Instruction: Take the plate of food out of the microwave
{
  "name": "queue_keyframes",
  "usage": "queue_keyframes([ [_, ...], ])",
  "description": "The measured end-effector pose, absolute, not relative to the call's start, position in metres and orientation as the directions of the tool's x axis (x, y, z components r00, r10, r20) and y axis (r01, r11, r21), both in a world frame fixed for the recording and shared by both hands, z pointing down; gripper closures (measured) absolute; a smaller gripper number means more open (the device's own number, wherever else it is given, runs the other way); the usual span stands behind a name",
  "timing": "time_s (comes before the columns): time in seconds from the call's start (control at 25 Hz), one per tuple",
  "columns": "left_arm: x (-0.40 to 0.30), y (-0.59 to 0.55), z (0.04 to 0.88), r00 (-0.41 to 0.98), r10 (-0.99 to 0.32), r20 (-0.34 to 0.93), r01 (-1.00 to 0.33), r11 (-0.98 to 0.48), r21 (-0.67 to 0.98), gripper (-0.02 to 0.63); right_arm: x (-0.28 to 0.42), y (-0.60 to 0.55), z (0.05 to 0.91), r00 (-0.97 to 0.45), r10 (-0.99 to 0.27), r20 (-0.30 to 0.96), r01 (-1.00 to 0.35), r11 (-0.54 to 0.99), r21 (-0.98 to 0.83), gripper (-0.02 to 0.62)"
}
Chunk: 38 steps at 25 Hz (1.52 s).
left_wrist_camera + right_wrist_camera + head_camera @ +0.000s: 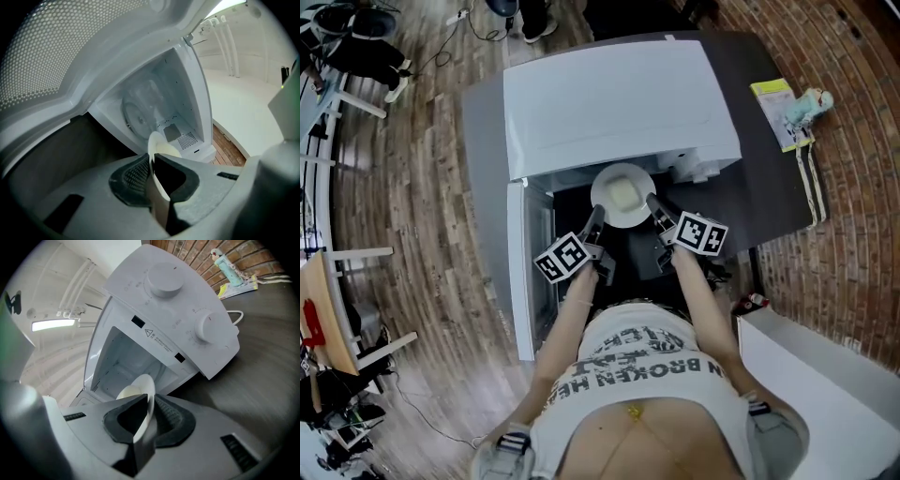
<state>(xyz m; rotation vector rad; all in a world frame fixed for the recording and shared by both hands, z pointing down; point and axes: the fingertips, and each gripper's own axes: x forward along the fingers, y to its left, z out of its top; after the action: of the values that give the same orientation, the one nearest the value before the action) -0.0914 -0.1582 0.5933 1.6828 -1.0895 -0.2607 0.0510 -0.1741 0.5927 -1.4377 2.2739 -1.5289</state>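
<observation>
A white plate (623, 195) with a pale yellow piece of food on it hangs just outside the mouth of the white microwave (609, 98). My left gripper (595, 218) is shut on the plate's left rim and my right gripper (653, 204) is shut on its right rim. In the left gripper view the plate (157, 150) stands edge-on between the dark pads, with the empty microwave cavity (154, 110) behind it. In the right gripper view the plate (140, 390) is clamped the same way, in front of the microwave's open cavity (126, 362) and its knob panel (178, 301).
The microwave door (523, 272) hangs open at the left of the opening. The microwave stands on a dark table (764, 178), with a yellow booklet and a small toy figure (795, 111) at its far right. A brick wall runs along the right side.
</observation>
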Motion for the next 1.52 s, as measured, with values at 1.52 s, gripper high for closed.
queue_keyframes([
  [1.52,-0.031,-0.076,0.571,0.362,-0.87,0.336,-0.568,0.08,0.819,0.571,0.103,-0.121,0.576,-0.721,-0.558,0.41,-0.603,0.214,-0.769,0.552],
])
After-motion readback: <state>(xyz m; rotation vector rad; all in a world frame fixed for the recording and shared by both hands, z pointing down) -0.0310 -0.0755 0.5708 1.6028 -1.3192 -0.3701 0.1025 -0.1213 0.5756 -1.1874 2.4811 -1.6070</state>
